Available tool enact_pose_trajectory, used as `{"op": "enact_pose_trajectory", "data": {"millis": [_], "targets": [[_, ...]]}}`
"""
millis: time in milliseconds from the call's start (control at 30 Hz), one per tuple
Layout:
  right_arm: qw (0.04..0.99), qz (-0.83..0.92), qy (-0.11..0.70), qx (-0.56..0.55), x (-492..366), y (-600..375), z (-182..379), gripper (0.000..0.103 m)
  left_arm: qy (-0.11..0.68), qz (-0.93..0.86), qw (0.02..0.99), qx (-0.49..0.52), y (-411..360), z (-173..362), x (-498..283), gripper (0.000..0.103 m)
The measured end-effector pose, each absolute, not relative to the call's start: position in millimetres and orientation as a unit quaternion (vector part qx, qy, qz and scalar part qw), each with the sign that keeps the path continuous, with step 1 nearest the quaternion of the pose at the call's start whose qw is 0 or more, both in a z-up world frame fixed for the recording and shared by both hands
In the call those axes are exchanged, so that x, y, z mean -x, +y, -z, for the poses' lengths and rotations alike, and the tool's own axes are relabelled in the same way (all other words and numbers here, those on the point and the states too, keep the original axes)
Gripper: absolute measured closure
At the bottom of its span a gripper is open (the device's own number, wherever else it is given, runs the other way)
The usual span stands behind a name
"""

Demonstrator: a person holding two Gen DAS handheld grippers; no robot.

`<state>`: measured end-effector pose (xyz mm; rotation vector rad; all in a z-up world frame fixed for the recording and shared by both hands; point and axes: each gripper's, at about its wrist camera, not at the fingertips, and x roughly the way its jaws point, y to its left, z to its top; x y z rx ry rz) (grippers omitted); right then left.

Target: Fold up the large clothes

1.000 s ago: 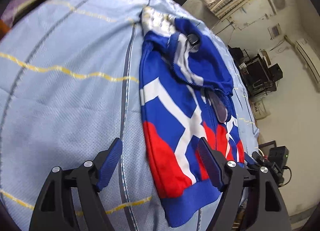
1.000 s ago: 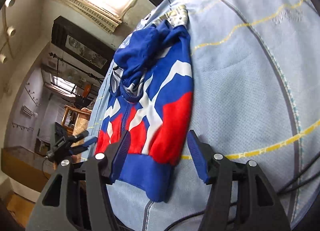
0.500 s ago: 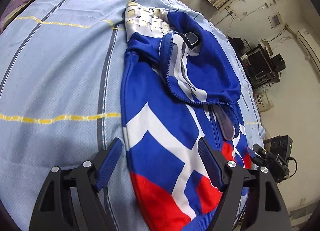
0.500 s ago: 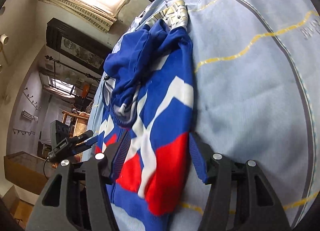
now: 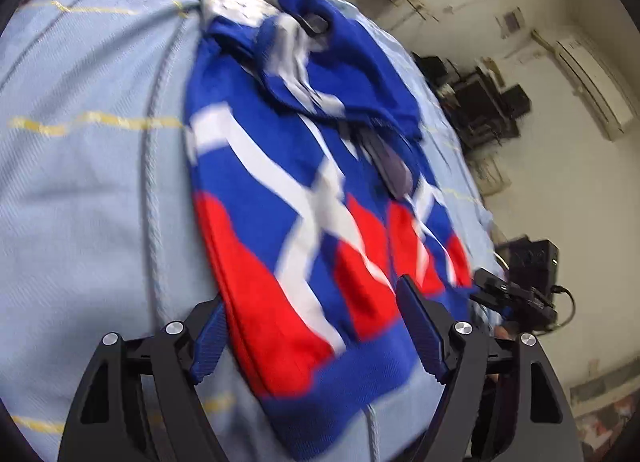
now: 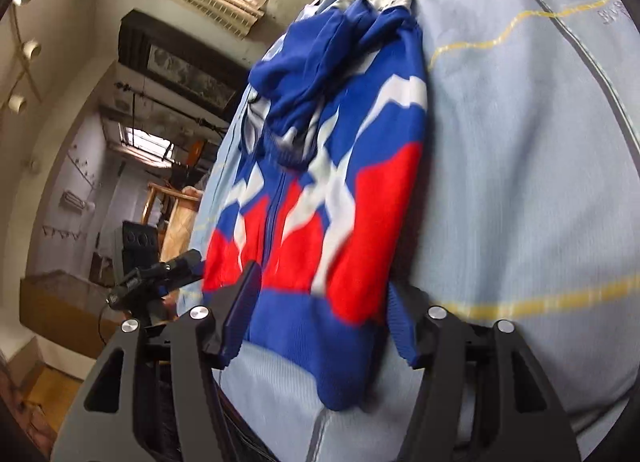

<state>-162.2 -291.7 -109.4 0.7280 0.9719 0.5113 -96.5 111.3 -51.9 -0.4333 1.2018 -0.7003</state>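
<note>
Both grippers have drawn back toward the blue hem of the red, white and blue knitted jacket [image 5: 304,198], which lies on the pale blue bedsheet [image 5: 88,166]. The left gripper [image 5: 310,326] and right gripper [image 6: 316,314] fingers stand open astride it, gripping nothing; the next fold looks likely to start here.

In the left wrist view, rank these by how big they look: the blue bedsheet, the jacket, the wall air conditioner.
1. Blue bedsheet, fills most of the picture.
2. Jacket, lying on the sheet.
3. Wall air conditioner, smallest, though it is far from the camera, so its true size is unsure.
</note>
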Motion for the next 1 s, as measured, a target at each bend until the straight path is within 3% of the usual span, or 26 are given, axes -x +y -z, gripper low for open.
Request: {"op": "enact_pose_trajectory", "data": {"millis": [233, 433, 500, 567, 700, 833, 967, 1000], "targets": [[0.805, -0.240, 0.451, -0.302, 186, -281, 107, 0.046, 0.540, 0.318, 0.760, 0.174, 106, 54, 117, 0.033], [0.805, -0.234, 0.449, -0.309, 180, -285, 116, 0.070, 0.536, 0.304, 0.768, 0.177, 110, 59, 112, 0.061], [0.807, -0.235, 0.446, -0.306, 181, -286, 116, 0.070, 0.535, 0.296, 0.772, 0.175, 113, 61, 113, 0.071], [0.809, -0.234, 0.446, -0.303, 182, -286, 117, 0.072, 0.536, 0.297, 0.768, 0.187, 117, 62, 114, 0.071], [0.812, -0.235, 0.445, -0.298, 183, -286, 116, 0.072, 0.526, 0.301, 0.770, 0.198, 119, 63, 120, 0.060], [0.814, -0.238, 0.440, -0.295, 184, -285, 117, 0.072, 0.526, 0.303, 0.769, 0.199, 116, 61, 115, 0.060], [0.816, -0.240, 0.438, -0.292, 185, -285, 117, 0.072, 0.523, 0.287, 0.778, 0.197, 120, 65, 115, 0.081], [0.816, -0.240, 0.438, -0.291, 185, -285, 117, 0.072, 0.522, 0.289, 0.776, 0.202, 122, 66, 114, 0.081]]}}
